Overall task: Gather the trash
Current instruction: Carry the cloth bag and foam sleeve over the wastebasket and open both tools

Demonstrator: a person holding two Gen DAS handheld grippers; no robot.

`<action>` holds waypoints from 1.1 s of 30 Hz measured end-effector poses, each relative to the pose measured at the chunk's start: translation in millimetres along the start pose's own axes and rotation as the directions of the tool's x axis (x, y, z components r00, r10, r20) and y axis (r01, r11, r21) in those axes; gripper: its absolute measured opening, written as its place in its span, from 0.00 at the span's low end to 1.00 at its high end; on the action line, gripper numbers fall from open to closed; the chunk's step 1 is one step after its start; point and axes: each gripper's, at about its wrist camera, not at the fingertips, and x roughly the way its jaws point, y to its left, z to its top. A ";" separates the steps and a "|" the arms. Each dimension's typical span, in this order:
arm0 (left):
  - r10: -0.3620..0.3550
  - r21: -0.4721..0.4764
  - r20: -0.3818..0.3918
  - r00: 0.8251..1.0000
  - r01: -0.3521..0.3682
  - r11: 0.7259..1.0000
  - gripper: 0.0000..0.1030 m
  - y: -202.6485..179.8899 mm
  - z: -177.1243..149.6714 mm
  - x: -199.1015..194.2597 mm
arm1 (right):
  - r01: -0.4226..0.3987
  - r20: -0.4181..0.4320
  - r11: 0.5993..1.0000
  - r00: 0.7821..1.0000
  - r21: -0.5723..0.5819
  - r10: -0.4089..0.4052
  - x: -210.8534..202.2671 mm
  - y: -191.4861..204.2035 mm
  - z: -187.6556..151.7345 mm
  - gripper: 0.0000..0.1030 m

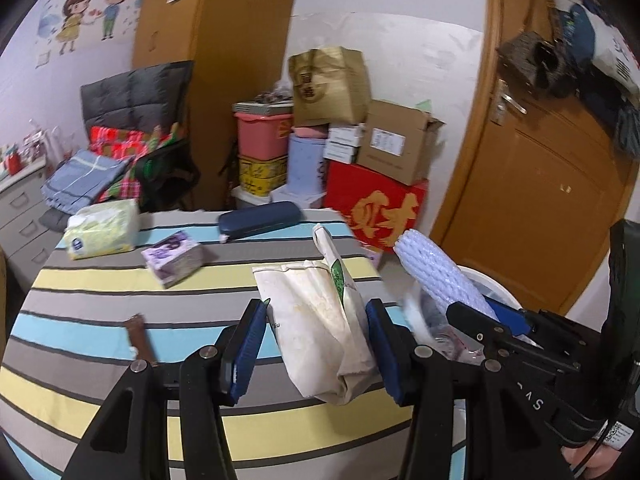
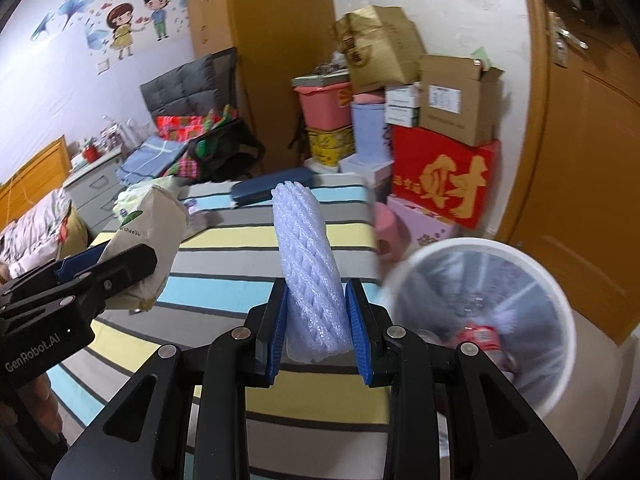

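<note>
A white foam net sleeve (image 2: pixel 310 268) stands upright between the blue pads of your right gripper (image 2: pixel 316 334), closed snugly on its lower end. It looks very light, soft and springy, so a low, gentle pinch should do. It hangs over the striped tabletop (image 2: pixel 224 236), just left of the white trash bin (image 2: pixel 556 300), which already holds a red-labelled bottle (image 2: pixel 478 338). Further left of the bin, your left gripper (image 1: pixel 316 354) holds a crumpled paper bag (image 1: pixel 320 320) by its folded bottom; its jaws stand fairly wide, pressing the bag's sides. The bag seems light, thin and easily crushed. A brown wrapper (image 1: pixel 140 340) remains on the tabletop.
</note>
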 end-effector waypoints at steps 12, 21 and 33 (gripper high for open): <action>-0.104 0.080 -0.039 0.994 0.107 0.991 0.51 -77.1 -3.2 25.1 | 0.096 0.004 0.992 0.995 0.086 -0.096 -20.1 -61.4 -12.5 0.30; -0.154 0.121 -0.111 0.982 0.167 0.978 0.52 -124.5 -7.5 58.0 | 0.171 -0.042 0.968 0.985 0.181 -0.166 -21.1 -109.7 -25.4 0.30; -0.172 0.174 -0.190 0.966 0.206 0.963 0.53 -166.6 -18.8 98.2 | 0.218 -0.133 0.953 0.972 0.212 -0.193 -6.0 -141.6 -38.8 0.30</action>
